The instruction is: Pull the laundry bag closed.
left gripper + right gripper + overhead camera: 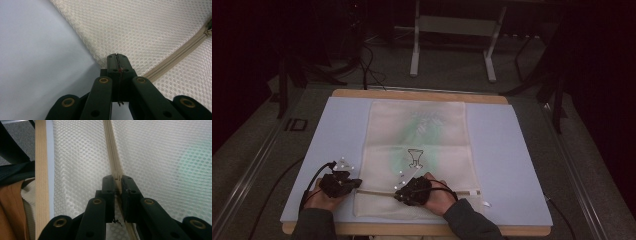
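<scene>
A cream mesh bag [417, 130] lies flat on a pale blue mat [512, 165], with something green [422, 127] showing faintly through it. Its beige zipper [377, 192] runs across the near end. My left gripper [357, 182] is at the bag's left edge by the zipper's end. In the left gripper view the left gripper [117, 58] is shut, pinching the rim of the mesh [150, 30] beside the zipper [175, 60]. My right gripper [398, 195] rests mid-bag. In the right gripper view the right gripper [118, 178] is shut on the zipper [111, 145].
The mat covers a wooden table whose edge [422, 95] shows at the back and near side [41, 170]. A sleeve [15, 175] lies just beyond that edge. Behind the table stand a metal frame [452, 40] and floor cables [367, 65].
</scene>
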Tool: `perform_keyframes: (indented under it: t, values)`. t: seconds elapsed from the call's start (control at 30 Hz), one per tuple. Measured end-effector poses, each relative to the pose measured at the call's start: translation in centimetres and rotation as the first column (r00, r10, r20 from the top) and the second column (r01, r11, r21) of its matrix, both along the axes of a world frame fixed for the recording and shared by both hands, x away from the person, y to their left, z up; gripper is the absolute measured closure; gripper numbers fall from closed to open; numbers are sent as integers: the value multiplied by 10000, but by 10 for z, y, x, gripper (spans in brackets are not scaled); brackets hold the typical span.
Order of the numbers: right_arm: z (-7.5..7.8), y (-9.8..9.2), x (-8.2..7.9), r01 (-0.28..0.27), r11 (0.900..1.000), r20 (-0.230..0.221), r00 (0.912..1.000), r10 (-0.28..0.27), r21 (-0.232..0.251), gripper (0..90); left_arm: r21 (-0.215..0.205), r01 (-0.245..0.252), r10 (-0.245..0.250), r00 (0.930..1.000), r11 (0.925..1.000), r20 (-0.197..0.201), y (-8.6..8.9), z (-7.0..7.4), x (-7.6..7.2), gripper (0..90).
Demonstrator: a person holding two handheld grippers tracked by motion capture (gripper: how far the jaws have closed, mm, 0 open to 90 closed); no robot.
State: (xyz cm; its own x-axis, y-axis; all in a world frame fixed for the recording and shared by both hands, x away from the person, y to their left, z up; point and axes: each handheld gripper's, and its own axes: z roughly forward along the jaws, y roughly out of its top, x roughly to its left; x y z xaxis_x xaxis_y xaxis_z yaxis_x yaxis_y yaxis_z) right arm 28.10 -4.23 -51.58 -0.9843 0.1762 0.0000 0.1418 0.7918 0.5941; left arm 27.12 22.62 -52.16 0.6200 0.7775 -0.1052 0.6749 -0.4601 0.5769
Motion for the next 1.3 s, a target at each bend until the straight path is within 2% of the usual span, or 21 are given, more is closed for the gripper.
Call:
perform_keyframes:
  t: [1.3]
  values:
    - [0,-27,0,268,9996,-43,9996,-269,-104,822,42,-2,2,10000,10000,8,-1,0,0,899]
